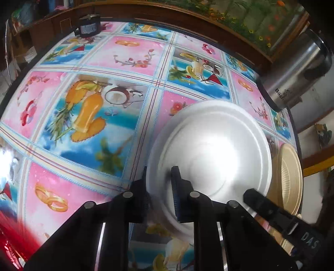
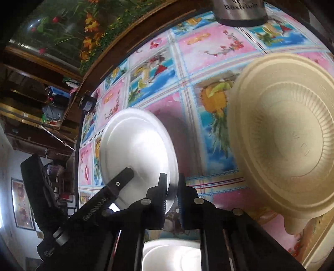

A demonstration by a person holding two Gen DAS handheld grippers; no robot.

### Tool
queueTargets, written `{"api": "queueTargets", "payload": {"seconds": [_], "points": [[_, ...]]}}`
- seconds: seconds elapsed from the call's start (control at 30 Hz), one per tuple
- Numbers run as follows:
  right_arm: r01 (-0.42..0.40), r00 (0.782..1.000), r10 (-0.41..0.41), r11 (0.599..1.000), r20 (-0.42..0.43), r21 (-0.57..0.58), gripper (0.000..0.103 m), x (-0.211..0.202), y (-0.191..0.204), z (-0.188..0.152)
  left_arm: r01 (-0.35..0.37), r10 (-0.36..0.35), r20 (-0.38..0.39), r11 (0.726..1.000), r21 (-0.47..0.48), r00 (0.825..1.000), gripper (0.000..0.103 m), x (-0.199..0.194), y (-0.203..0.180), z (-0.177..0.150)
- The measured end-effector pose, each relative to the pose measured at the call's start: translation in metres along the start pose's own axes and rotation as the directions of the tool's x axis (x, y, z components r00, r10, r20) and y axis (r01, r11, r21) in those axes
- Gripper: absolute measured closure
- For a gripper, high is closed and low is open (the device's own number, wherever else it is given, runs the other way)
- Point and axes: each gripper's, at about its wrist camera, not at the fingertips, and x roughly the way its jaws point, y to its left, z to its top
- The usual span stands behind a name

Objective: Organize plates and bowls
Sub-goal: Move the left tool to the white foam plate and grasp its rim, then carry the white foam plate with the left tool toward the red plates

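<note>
Left wrist view: the left tongs [image 1: 159, 179] are clamped on the near rim of a white foam plate [image 1: 210, 150], one finger outside the rim and the other, with a blue ribbed pad [image 1: 176, 200], lying on the plate's upper face. The plate is above a desk [image 1: 83, 108] covered with a cloth printed in pink and blue squares of fruit, flowers and rings. Just to the right of the white plate stands a beige ribbed plate [image 1: 290, 179], seen nearly edge-on. The tip of the right tongs [image 1: 253, 197] lies over the white plate's right rim. A steel kettle [image 1: 296, 70] stands at the far right of the desk and a small dark jar [image 1: 89, 26] at its far edge. Right wrist view: the right tongs [image 2: 172, 185] grip the right edge of the same white foam plate [image 2: 135, 146], their fingers closed on its rim, while the left tongs [image 2: 123, 177] reach onto it from the left. The beige ribbed plate [image 2: 288, 139] fills the right side, tilted toward the camera and blurred; whether it touches the desk [image 2: 187, 83] cannot be told. A white bowl [image 2: 167, 256] shows below the tongs at the bottom edge. The steel kettle [image 2: 240, 10] stands at the top and the dark jar [image 2: 87, 103] at the desk's left corner.
</note>
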Motion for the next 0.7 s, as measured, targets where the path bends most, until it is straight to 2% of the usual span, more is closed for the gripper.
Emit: {"api": "queueTargets", "payload": {"seconds": [0.4,0.7], "points": [[-0.025,0.999,0.027,0.999,0.037,-0.043,0.095,-0.028,0.024,-0.023,-0.021,0.019,0.090,1.000,0.020,0.996,0.089,-0.047,0.010,-0.022],[-0.035,0.996,0.044,0.993,0.079,-0.110,0.095,-0.059,0.045,-0.063,-0.035,0.030,0.164,0.999,0.027,0.986,0.089,-0.093,0.019,-0.055]]}}
